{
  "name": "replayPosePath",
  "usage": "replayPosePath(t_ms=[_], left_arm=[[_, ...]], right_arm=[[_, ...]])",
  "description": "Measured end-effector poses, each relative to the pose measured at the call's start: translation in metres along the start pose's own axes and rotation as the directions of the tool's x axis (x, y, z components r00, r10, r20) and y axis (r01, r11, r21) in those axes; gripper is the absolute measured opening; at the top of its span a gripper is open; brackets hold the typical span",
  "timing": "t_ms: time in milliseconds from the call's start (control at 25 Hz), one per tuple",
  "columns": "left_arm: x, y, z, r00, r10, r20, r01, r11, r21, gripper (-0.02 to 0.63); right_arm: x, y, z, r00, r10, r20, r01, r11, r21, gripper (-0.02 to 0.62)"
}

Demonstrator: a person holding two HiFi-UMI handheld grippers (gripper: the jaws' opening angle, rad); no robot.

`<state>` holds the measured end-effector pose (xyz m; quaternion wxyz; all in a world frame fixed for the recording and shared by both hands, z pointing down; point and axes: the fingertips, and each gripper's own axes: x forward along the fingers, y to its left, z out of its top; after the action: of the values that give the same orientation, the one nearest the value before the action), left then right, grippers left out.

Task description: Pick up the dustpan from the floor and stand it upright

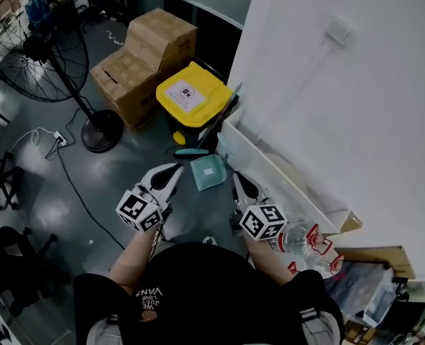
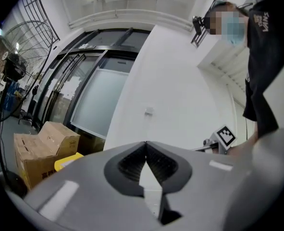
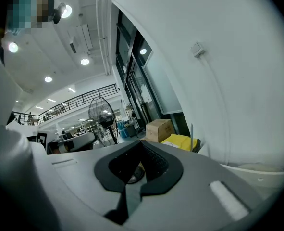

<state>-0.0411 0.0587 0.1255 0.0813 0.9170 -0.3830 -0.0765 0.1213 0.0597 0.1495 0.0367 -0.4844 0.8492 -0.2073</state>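
Note:
The teal dustpan [image 1: 208, 172] stands on the dark floor between the two grippers, and its thin long handle [image 1: 219, 117] slants up past the yellow-lidded bin [image 1: 190, 93]. In the right gripper view the handle [image 3: 191, 134] shows as an upright rod beside the bin [image 3: 180, 141]. My left gripper [image 1: 175, 169] is just left of the pan, shut and empty; its jaws meet at the tip [image 2: 145, 142]. My right gripper [image 1: 236, 178] is just right of the pan, also shut with nothing between the jaws [image 3: 142, 142]. Neither touches the dustpan.
Stacked cardboard boxes [image 1: 144, 60] sit behind the bin. A standing fan [image 1: 32, 45] with its round base [image 1: 101, 129] and a cable are at the left. A white wall [image 1: 341, 85] and a low white ledge [image 1: 270, 167] run along the right, with plastic bottles [image 1: 302, 239] by it.

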Motion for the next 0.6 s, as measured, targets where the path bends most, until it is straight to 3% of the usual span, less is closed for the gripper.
replayPosePath(t_ms=[600], left_arm=[[-0.018, -0.037, 0.001, 0.999, 0.040, 0.004, -0.040, 0.998, 0.042, 0.054]], right_arm=[[-0.038, -0.011, 0.002, 0.999, 0.031, -0.030, -0.032, 0.999, -0.009, 0.002]])
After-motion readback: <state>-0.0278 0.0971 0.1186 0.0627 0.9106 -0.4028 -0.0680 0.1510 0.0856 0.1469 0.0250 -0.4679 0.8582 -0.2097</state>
